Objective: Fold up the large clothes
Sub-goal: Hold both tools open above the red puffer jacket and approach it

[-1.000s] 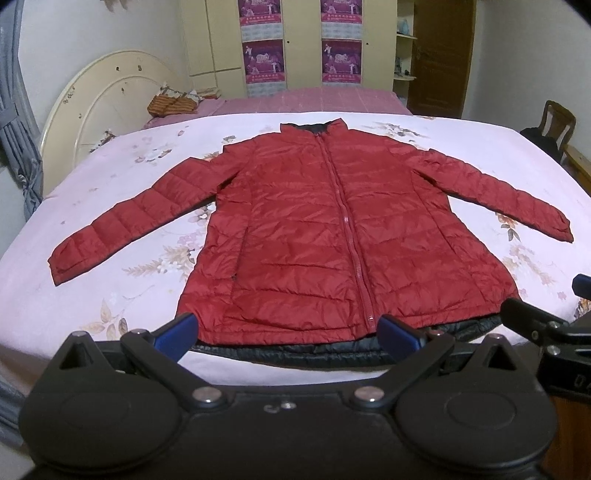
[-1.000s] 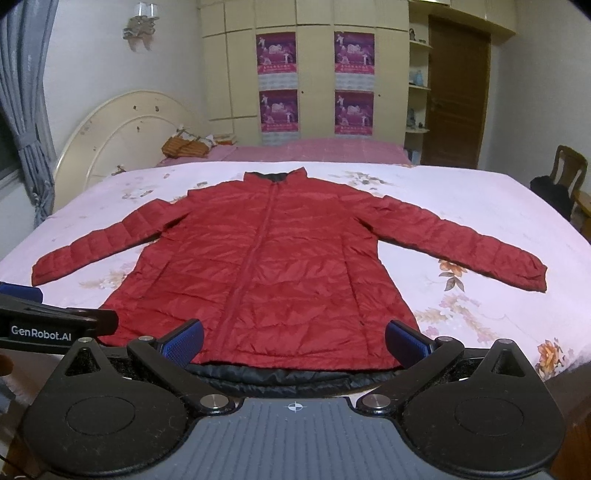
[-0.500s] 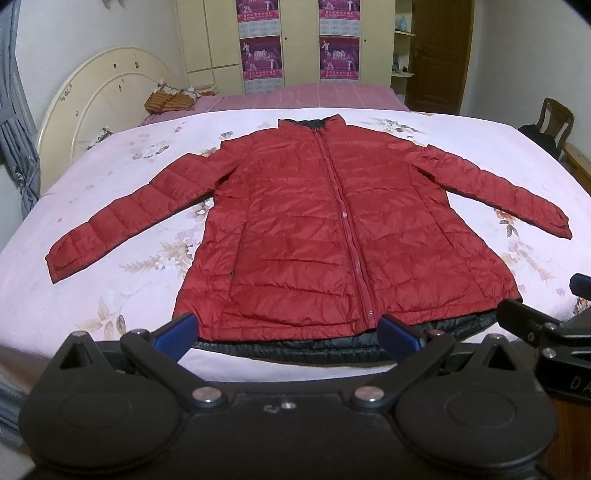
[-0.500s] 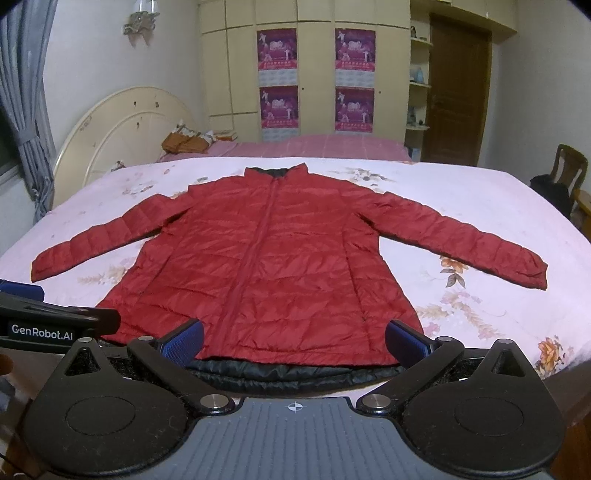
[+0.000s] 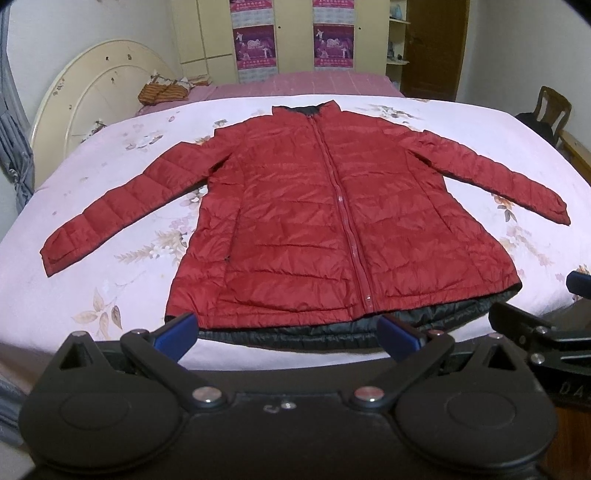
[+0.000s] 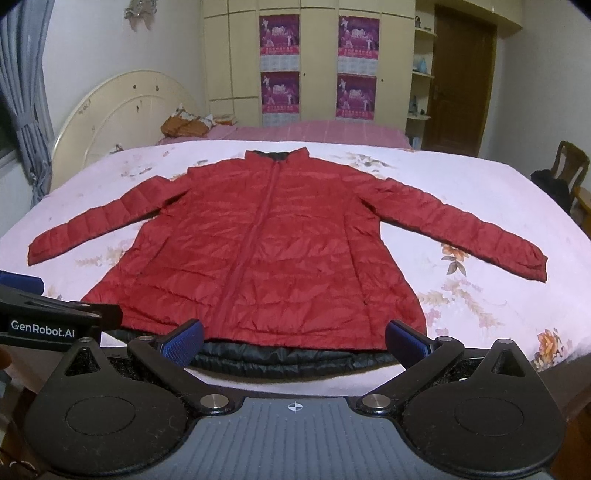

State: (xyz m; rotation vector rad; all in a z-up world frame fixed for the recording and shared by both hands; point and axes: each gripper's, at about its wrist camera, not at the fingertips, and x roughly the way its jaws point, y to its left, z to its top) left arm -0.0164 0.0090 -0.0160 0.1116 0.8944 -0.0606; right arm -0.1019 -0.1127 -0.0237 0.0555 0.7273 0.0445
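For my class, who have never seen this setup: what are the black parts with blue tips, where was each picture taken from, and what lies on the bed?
They are two handheld grippers, one per hand, each carrying a camera looking along its fingers. One picture comes from the left gripper, the other from the right gripper. Both are open and hold nothing. A red puffer jacket lies flat on the floral bedsheet, zipped, sleeves spread, its dark lining showing at the hem. No fold is made yet.

Quick count: one red puffer jacket point(image 5: 332, 229) straight ahead of the gripper, two sleeves, one bed point(image 5: 110, 295), four purple posters point(image 6: 279, 35) way behind it, one chair point(image 6: 570, 162) off right, two grippers.
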